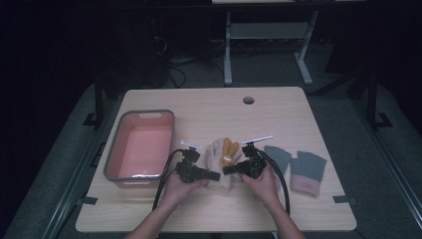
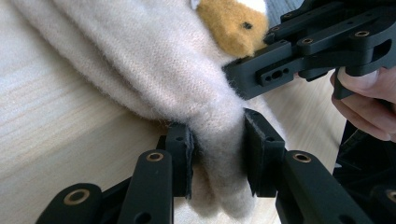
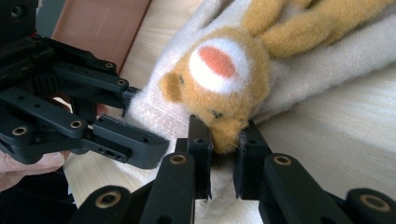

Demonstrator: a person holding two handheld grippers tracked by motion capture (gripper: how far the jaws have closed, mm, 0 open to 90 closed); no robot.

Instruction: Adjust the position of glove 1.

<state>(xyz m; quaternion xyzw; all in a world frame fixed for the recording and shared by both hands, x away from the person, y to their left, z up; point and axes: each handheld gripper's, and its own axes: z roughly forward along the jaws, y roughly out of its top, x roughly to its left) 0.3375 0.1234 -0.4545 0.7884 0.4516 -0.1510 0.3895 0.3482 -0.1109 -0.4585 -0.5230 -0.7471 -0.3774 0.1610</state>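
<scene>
While I look down from the high view, my left gripper [image 1: 211, 175] and my right gripper [image 1: 230, 170] point at each other over a cream glove [image 1: 219, 172] that lies near the front middle of the wooden table [image 1: 278, 114], with its yellow animal patch [image 1: 229, 150] facing up. My left hand [image 1: 179, 188] and right hand [image 1: 261, 185] hold the tools from below, and black cables loop back from each. A pink tub with a grey rim [image 1: 142, 144] sits to the left of the glove, well apart from it, and a pair of grey gloves with pink cuffs [image 1: 297, 166] lies flat to the right. In the left gripper view, my own jaws are clamped on a cream finger of the glove [image 2: 154, 70], the fuzzy wool squeezed between the two pads, while the rest of the glove slopes up across the table top [image 2: 46, 140]; the other gripper [image 2: 232, 72] reaches in from the right, touching the glove beside the yellow patch [image 2: 233, 25]. In the right gripper view, my jaws are pinched on the lower tip of the yellow patch [image 3: 224, 88], whose white oval carries an orange spot, and the cream glove [image 3: 327, 56] spreads behind it; the other gripper [image 3: 147, 126] comes in from the left, with the pink tub [image 3: 100, 23] beyond it.
</scene>
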